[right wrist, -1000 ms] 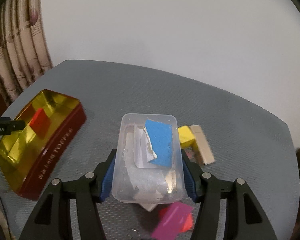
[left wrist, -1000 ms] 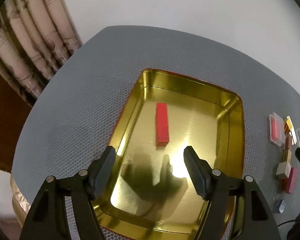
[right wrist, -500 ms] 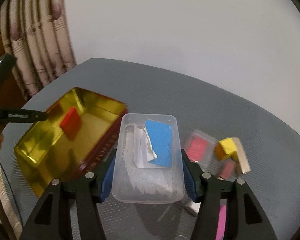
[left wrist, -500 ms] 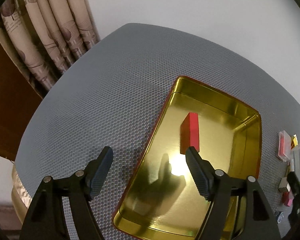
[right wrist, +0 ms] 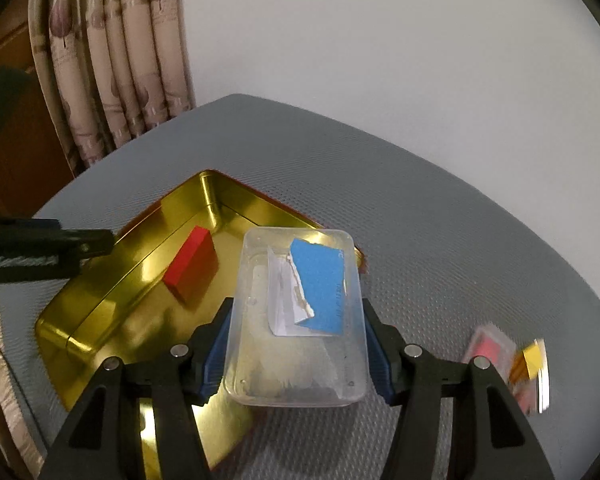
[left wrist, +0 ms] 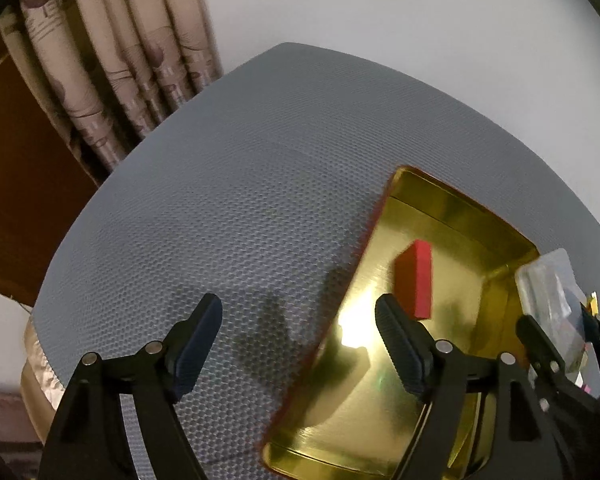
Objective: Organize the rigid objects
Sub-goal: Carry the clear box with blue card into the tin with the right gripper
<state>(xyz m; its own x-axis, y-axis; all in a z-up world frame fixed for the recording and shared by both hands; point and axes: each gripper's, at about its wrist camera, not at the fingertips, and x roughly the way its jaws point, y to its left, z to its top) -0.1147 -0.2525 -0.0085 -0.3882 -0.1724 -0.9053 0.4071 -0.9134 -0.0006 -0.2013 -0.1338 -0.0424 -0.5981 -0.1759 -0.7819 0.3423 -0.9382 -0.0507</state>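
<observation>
right gripper (right wrist: pixel 296 344) jaws clamp clear box (right wrist: pixel 298 316) | left gripper (left wrist: pixel 298 344) jaws spread, apparently beside tin (left wrist: pixel 440 208)

A block (right wrist: pixel 191 266) lies in the tin (right wrist: pixel 100 320); the plastic box (right wrist: pixel 296 320) apparently overhangs its right edge.

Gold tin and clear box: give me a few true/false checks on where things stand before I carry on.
1. The right gripper is shut on the clear plastic box. True.
2. The left gripper holds the red block. False: it is open and holds nothing; the block lies inside the gold tin.
3. The gold tin holds several blocks. False: only the one red block shows in it.
4. The clear plastic box has a blue card in it. True.
5. Small pink and yellow pieces lie on the grey table outside the tin. True.
</observation>
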